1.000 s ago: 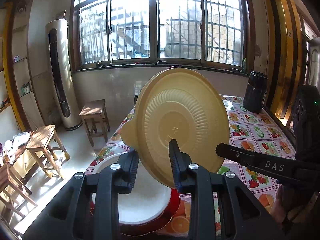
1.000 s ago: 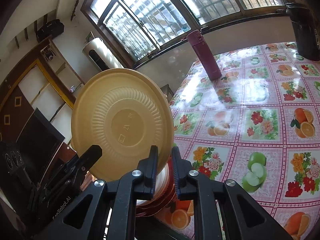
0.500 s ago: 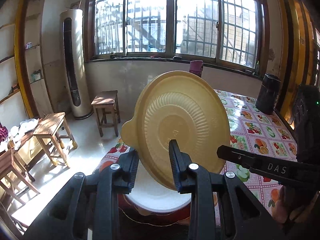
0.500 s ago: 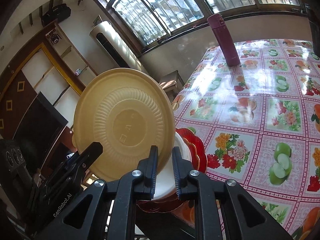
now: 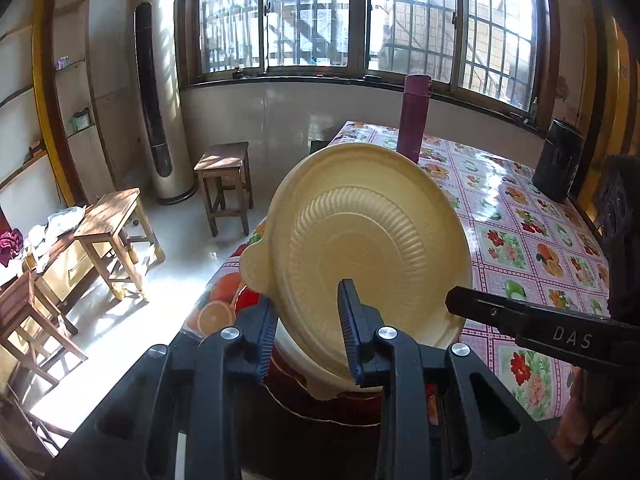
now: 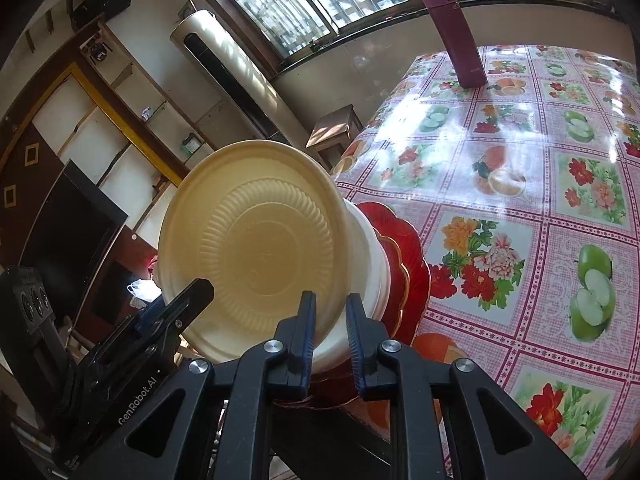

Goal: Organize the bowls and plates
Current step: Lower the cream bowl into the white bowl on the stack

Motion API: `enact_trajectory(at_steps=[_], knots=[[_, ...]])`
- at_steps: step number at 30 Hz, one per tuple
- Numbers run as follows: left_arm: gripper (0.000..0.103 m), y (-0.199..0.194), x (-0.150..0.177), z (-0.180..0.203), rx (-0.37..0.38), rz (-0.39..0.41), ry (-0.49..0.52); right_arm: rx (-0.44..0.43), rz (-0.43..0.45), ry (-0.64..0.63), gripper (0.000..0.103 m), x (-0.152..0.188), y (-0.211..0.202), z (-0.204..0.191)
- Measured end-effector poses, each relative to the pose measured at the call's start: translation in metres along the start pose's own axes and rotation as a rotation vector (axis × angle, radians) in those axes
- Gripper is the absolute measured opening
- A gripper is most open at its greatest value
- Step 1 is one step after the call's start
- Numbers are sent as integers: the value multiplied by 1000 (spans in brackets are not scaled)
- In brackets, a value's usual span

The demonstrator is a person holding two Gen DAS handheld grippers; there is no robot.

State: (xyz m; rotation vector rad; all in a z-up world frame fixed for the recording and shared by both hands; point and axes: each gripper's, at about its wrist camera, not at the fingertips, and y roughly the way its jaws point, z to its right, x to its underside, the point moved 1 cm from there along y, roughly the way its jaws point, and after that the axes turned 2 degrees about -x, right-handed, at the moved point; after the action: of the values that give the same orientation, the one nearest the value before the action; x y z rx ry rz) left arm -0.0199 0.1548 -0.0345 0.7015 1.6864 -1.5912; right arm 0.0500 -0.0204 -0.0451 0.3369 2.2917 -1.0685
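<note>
Left wrist view: you hold the yellow bowl (image 5: 360, 256) on edge, its ribbed underside facing the camera, your left gripper (image 5: 308, 340) pinching its near rim (one finger in front, one behind) while your right gripper (image 6: 329, 340) clamps the rim on the opposite side, fingers nearly pressed together around the thin edge. Directly below and beyond the fingers waits the stack at the table's (image 6: 520, 184) near corner: a white bowl (image 6: 370, 264) nested on red plates (image 6: 404, 248), with nothing visible inside it. The yellow bowl hangs tilted just above that white bowl, so the coming move likely turns on levelling it mouth-up and lowering it in; both hands sit equally close, and a maroon flask (image 6: 456, 32) stands well apart
</note>
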Motion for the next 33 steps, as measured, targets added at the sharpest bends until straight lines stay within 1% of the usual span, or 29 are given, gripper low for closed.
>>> enact_trajectory(at_steps=[5,9,15,21,26,31,33], knots=[[27,6,4,-6,7,-39,-20,-9,-18,6,17,2,3,2],[27,8,4,-8,24,-62,-28,-13,-13,1,17,3,-1,3],[27,13,7,-2,47,-98,-14,-11,-7,16,17,3,-7,10],[28,15,6,3,43,-107,-1,-12,-8,27,17,2,-7,13],[34,18,6,1,53,-127,-1,-17,-9,27,18,0,-7,10],[50,20,6,7,59,-135,23,-14,-15,19,18,-2,-3,8],[52,21,6,9,56,-133,36,-9,-18,17,18,-2,-1,9]])
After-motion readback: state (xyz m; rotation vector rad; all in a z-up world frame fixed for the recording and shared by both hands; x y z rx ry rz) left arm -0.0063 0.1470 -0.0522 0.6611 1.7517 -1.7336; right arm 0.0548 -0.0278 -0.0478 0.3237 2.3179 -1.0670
